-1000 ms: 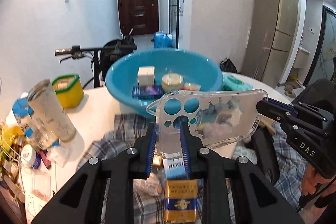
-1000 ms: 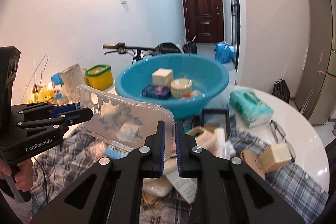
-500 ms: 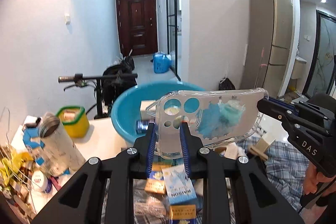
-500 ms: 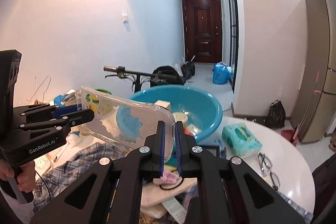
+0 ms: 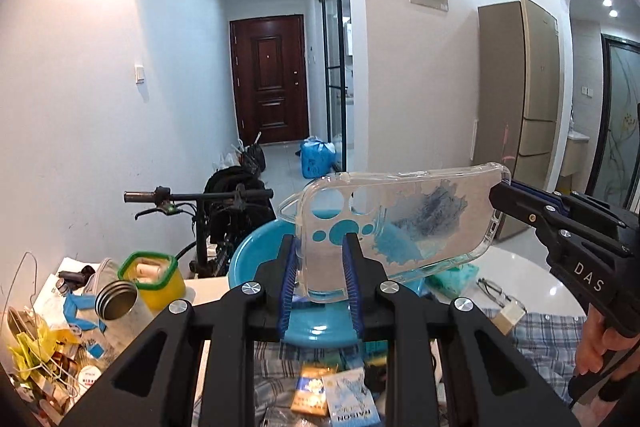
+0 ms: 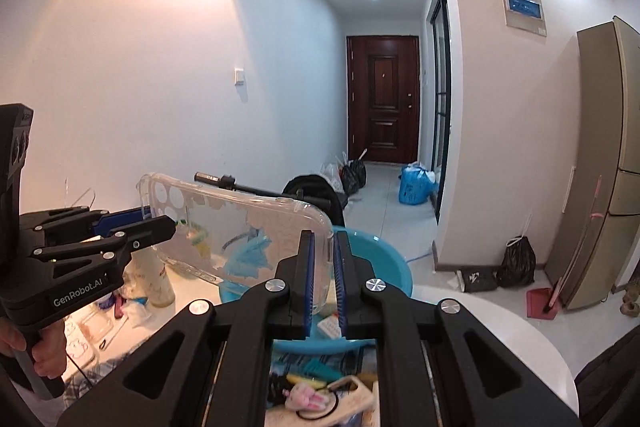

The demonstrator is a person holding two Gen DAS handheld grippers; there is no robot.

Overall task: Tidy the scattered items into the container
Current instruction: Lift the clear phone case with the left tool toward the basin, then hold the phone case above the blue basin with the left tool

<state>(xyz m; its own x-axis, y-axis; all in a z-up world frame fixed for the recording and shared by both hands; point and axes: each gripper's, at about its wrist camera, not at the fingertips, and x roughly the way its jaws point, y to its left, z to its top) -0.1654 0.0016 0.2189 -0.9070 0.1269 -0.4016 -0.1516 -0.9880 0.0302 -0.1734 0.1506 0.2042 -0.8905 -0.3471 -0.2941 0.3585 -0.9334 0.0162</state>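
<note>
While both of my grippers were clamped on the clear phone case (image 5: 400, 227), I could read the lettering on each from the other's camera: "DAS" on the right gripper (image 5: 505, 187) in the left wrist view, "GenRobot.AI" on the left gripper (image 6: 170, 223) in the right wrist view. My left gripper had its blue pads shut on the case's camera-hole end, and my right gripper was shut on the opposite short end, so the case hung lengthwise between them, clear of the table and in front of the blue basin (image 5: 256, 251). On the pile below the left gripper I could make out "RAISON" on a white and blue pack (image 5: 352, 401) lying just beside a gold and blue pack (image 5: 310, 393). Only the left wrist view showed me the yellow tub with a green rim (image 5: 154, 279), the open metal-rimmed jar (image 5: 118, 307), the eyeglasses (image 5: 494, 291) on the white table (image 5: 532, 275) and the checked cloth (image 5: 548, 335). Only the right wrist view showed me a cream phone case with a pink charm (image 6: 324, 399) below my fingers, a small white keyed item (image 6: 328, 327) in the basin, a black bag (image 6: 518, 261) and a red dustpan (image 6: 540, 303) on the floor. Both views gave me the bicycle handlebar (image 5: 192, 197), the dark door (image 5: 270, 79) and the blue bag (image 5: 318, 159) in the hallway. Seen through the case, the basin's far rim was blurred, and my own gripper bodies hid most of the near clutter.
</note>
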